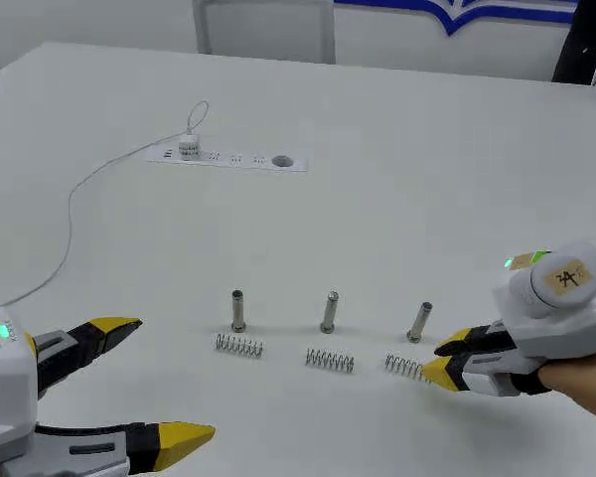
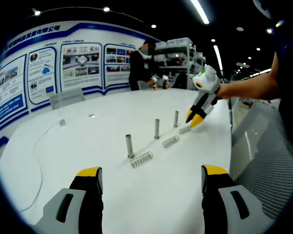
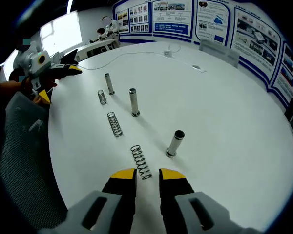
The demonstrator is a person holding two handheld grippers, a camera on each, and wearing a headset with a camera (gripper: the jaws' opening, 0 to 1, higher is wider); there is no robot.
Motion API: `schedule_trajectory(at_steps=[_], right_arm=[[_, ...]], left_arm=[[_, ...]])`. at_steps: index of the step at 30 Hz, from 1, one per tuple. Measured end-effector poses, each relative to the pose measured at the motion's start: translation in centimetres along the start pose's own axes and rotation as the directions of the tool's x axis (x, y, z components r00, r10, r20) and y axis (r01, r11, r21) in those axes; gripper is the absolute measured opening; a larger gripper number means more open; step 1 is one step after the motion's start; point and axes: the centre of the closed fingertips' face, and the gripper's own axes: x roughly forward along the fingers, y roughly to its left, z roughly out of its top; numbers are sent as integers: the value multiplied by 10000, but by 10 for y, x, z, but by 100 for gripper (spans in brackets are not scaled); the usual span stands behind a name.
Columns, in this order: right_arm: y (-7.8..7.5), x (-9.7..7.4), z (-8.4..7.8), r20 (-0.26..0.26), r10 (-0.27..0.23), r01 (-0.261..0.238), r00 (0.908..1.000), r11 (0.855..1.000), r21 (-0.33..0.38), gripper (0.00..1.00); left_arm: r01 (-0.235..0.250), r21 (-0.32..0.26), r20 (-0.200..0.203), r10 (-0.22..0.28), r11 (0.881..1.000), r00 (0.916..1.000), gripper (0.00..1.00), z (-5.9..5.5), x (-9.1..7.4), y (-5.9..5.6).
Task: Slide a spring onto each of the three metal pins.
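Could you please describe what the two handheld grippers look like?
Both the left gripper and right gripper have white bodies, black jaws with yellow tips, and a small green light. The right one carries a round white cap with a tan label bearing a dark mark.

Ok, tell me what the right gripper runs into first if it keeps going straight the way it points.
The nearest spring. It lies right at the tips of the right gripper, roughly along its line, with the jaws narrowly apart. The closest pin stands off to one side, probably out of that line.
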Motion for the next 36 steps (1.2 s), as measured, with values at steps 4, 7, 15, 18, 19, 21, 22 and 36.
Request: schedule_trajectory(at_steps=[4,7,15,18,19,21,22,36], right_arm=[[2,2,-2,-45,185,-186,9998,9994,-277,19],[3,5,-4,-107,323,-329,9994,9979,-565,18],[6,9,-7,-298,613,-647,9977,9893,-1305,16],[6,9,-7,-335,716,-759,9969,9856,-1514,15],[6,10,-7,-348,741,-787,9966,9839,-1603,15],[6,10,-7,-357,783,-832,9963,9824,-1675,14],[6,11,-7,-362,832,-882,9959,9817,-1685,14],[5,14,-8,-666,1171,-1277,9909,9737,-1887,12]], left_arm=[[4,-6,-5,-4,10000,10000,85,0,0,0],[13,2,-8,-13,10000,10000,85,1,1,0],[50,13,-37,-50,10000,10000,85,0,2,-1],[54,3,-35,-54,10000,10000,85,0,2,-1],[54,7,-38,-54,10000,10000,85,0,2,-1],[56,7,-46,-56,10000,10000,84,0,2,-1],[61,7,-48,-61,10000,10000,84,0,2,-1],[99,9,-88,-99,10000,9999,84,-2,2,-2]])
